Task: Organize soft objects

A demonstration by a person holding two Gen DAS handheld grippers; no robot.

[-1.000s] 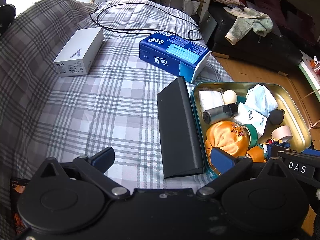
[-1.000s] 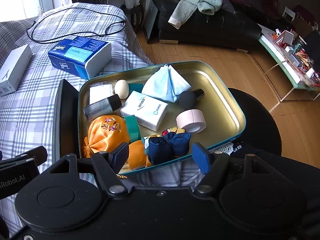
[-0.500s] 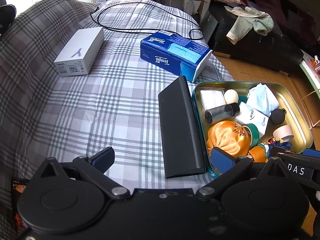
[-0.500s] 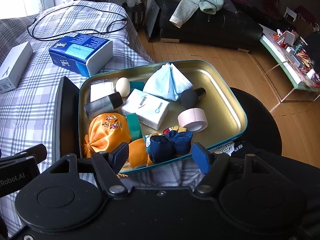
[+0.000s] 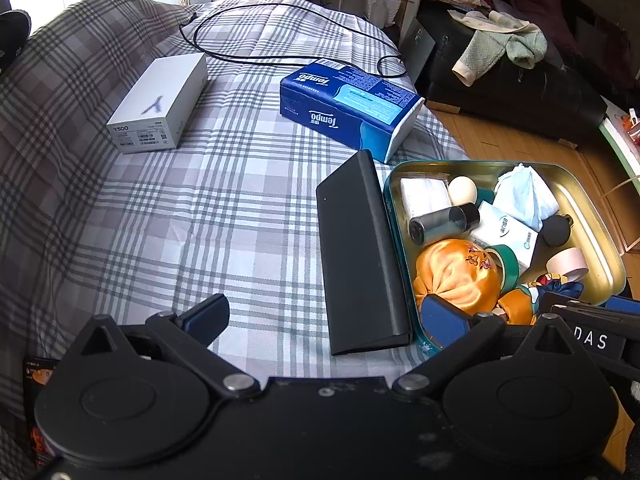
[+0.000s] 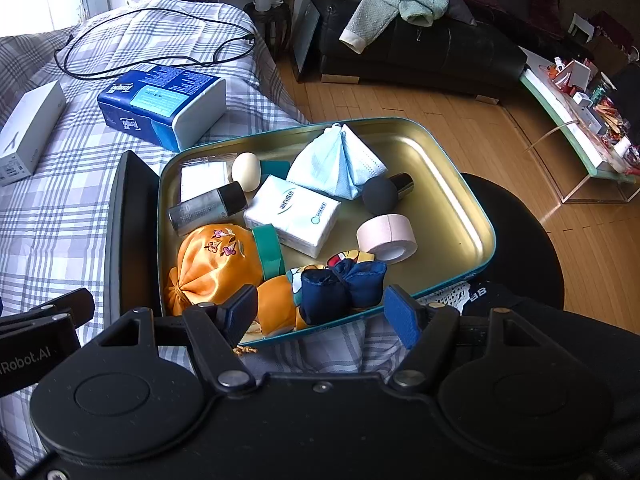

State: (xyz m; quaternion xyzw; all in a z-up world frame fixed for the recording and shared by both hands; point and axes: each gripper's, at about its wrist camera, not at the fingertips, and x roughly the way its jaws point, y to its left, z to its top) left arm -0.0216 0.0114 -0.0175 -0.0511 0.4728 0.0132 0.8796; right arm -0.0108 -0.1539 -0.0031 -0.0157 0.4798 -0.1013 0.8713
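Observation:
A teal tin point(image 6: 452, 160) with a gold inside lies on the plaid bed edge. It holds an orange satin pouch point(image 6: 216, 260), a dark blue cloth bundle point(image 6: 340, 284), a light blue face mask point(image 6: 340, 164), a white tissue pack point(image 6: 292, 216), a pink tape roll point(image 6: 386, 236), a cream egg-shaped sponge point(image 6: 246, 166), a silver bottle point(image 6: 204, 210) and a dark round sponge point(image 6: 380, 196). My right gripper point(image 6: 320, 314) is open and empty at the tin's near rim. My left gripper point(image 5: 324, 318) is open and empty over the bed, its right finger by the tin point(image 5: 592, 216).
A black tin lid point(image 5: 360, 252) lies along the tin's left side. A blue Tempo tissue pack point(image 5: 348, 112), a white box point(image 5: 160, 104) and a black cable point(image 5: 280, 56) lie on the bed. A black round stool point(image 6: 528, 248) stands under the tin's right side.
Both grippers have shifted slightly; the views moved a little. The grippers stay open and nothing in the tin has moved.

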